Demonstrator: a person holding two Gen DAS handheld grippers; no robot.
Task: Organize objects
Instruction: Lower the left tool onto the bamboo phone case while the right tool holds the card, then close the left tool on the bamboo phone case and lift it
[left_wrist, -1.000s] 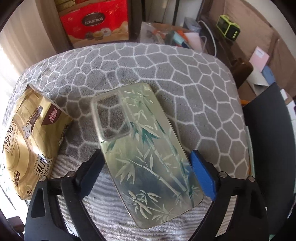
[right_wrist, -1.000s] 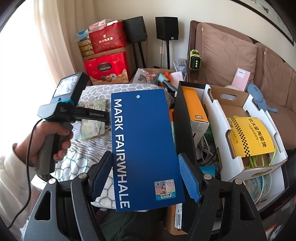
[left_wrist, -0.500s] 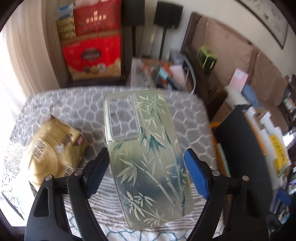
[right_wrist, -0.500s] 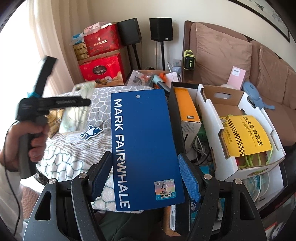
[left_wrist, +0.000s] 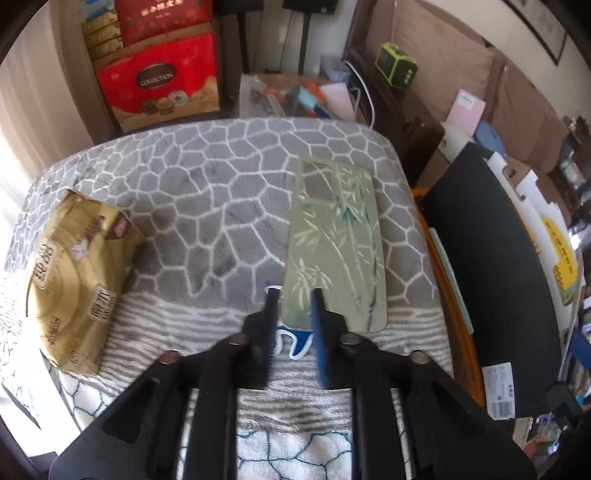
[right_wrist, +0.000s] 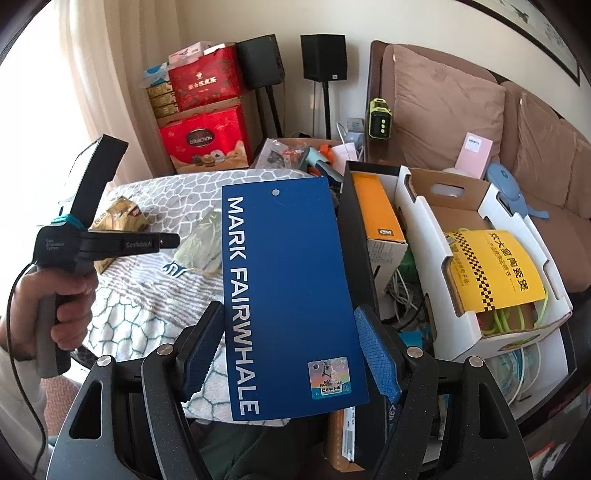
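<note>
Low in the left wrist frame, the left tongs (left_wrist: 293, 295) are closing, seemingly pinching the phone case (left_wrist: 338, 243) by its near edge, long axis running up-frame over the blanket (left_wrist: 207, 192). At the right wrist frame's centre, the right tongs (right_wrist: 290, 347) are clamping the blue card (right_wrist: 284, 295).

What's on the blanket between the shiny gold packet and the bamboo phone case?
Nothing: in the left wrist view, only bare grey honeycomb-patterned blanket stretches between the crinkly gold foil packet and the clear bamboo-printed phone case.
</note>
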